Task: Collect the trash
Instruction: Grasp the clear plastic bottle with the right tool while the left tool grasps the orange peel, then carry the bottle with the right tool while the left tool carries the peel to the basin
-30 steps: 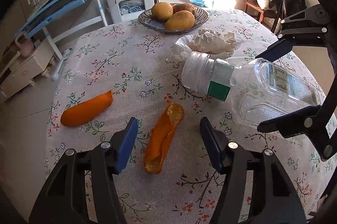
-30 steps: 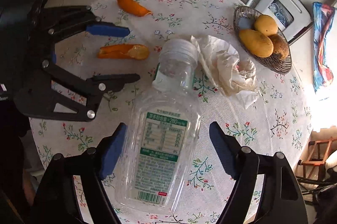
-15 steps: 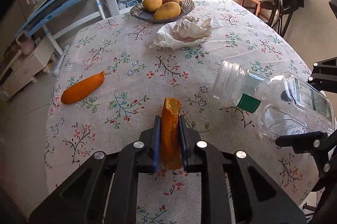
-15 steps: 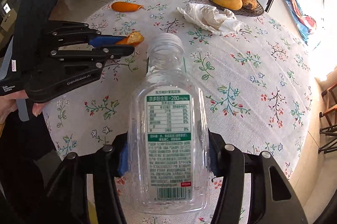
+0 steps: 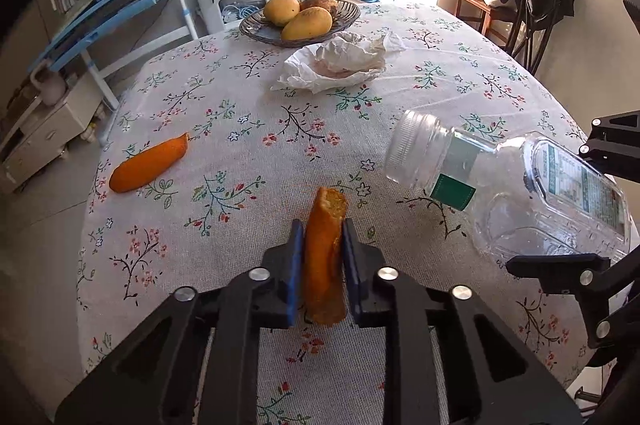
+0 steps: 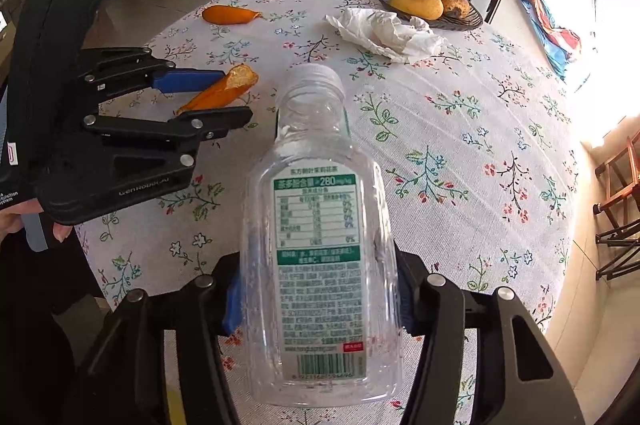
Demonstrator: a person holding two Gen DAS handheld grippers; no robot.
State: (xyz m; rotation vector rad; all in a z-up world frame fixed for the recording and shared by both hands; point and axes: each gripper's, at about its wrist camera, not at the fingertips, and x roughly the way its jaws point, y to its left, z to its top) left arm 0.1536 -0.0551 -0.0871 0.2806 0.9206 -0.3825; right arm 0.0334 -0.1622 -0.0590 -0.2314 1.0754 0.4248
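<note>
Left wrist view: the left gripper (image 5: 323,257) pinches a mango peel (image 5: 325,253) edgewise, lifted for binning; the right gripper (image 6: 318,299) clamps the empty plastic bottle (image 6: 320,245) (seemingly capless) above the tablecloth (image 6: 460,145).

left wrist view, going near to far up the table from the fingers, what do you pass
peel strip held between the left gripper's fingers → loose orange peel off to the left → crumpled tissue → bowl of mangoes at the far edge
</note>
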